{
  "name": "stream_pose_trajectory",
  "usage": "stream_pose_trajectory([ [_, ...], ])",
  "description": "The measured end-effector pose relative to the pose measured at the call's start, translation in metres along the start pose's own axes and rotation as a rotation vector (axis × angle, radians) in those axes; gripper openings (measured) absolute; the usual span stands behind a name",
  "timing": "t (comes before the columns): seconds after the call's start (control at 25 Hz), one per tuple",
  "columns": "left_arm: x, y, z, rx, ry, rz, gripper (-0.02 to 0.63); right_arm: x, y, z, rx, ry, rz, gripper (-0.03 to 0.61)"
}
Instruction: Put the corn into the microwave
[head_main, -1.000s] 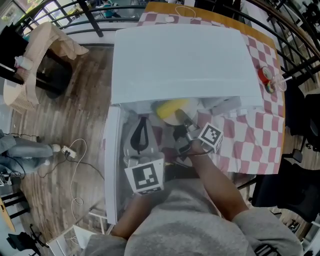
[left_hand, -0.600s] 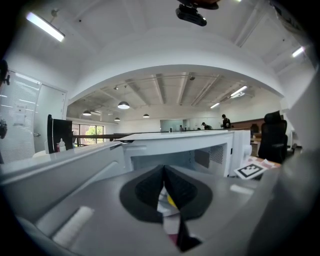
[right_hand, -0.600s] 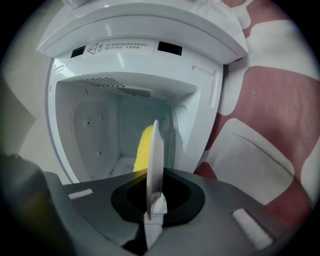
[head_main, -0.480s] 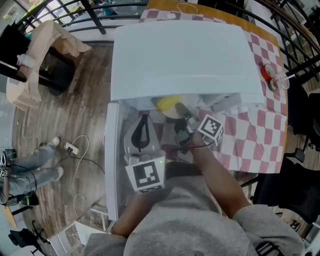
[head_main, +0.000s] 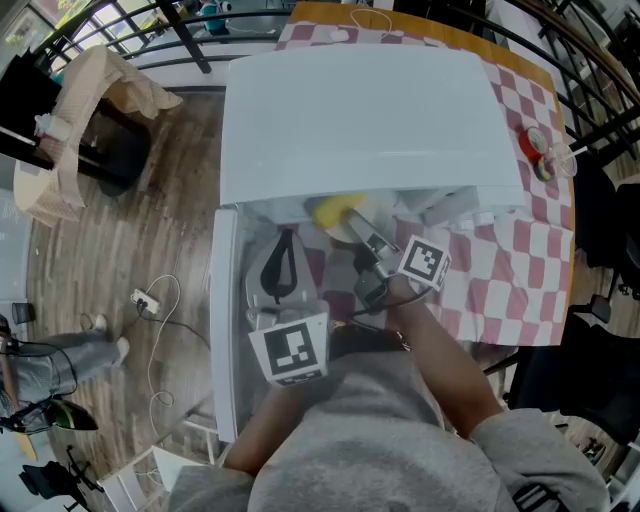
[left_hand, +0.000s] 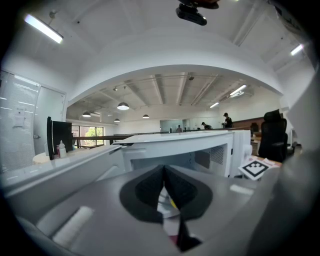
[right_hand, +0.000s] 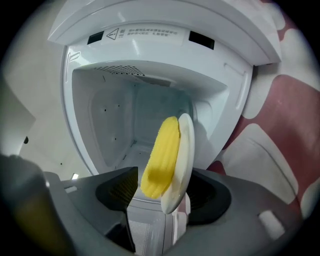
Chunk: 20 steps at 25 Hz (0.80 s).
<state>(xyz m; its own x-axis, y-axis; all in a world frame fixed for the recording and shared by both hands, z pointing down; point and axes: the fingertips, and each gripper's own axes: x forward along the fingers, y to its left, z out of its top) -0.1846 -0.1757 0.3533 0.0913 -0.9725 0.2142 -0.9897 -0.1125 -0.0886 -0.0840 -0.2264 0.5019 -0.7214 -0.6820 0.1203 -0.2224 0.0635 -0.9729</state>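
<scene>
The left claw (left_hand: 164, 175) fills the lower middle of the frame, its dark pads pressed together at the tips with nothing gripped. Below them a narrow gap shows a sliver of white and yellow. Just beyond stands the white microwave (left_hand: 200, 150), its door (left_hand: 75, 167) swung out toward the lower left. A dark screen (left_hand: 61, 134) and a small bottle (left_hand: 61, 149) sit at mid-left. A black chair (left_hand: 272, 137) stands at the right edge.
</scene>
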Motion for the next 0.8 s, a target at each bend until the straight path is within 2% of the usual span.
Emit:
stream_pose_trajectory([
  [0.08, 0.000, 0.000, 0.000, 0.000, -0.001, -0.004, 0.011, -0.001, 0.006, -0.003, -0.041, 0.028, 0.036, 0.293],
  [0.16, 0.000, -0.001, -0.002, 0.000, 0.000, -0.008, 0.011, -0.003, 0.008, -0.008, -0.129, 0.068, 0.035, 0.305],
  [0.28, -0.002, -0.002, -0.004, -0.007, 0.016, -0.017, 0.011, -0.014, 0.005, -0.019, -0.344, 0.136, -0.023, 0.316],
  [0.4, 0.000, -0.001, -0.006, 0.005, 0.008, -0.019, 0.011, -0.026, -0.002, -0.021, -0.586, 0.168, -0.127, 0.328],
  [0.6, 0.000, -0.001, -0.006, 0.003, 0.005, -0.023, 0.011, -0.046, -0.010, -0.012, -0.949, 0.093, -0.332, 0.345],
  [0.68, 0.002, 0.000, -0.006, -0.002, 0.001, -0.022, 0.011, -0.049, -0.009, -0.010, -1.026, 0.062, -0.371, 0.358],
  [0.8, 0.003, 0.001, -0.007, -0.021, -0.013, -0.020, 0.011, -0.045, -0.008, -0.007, -1.077, 0.045, -0.404, 0.368],
])
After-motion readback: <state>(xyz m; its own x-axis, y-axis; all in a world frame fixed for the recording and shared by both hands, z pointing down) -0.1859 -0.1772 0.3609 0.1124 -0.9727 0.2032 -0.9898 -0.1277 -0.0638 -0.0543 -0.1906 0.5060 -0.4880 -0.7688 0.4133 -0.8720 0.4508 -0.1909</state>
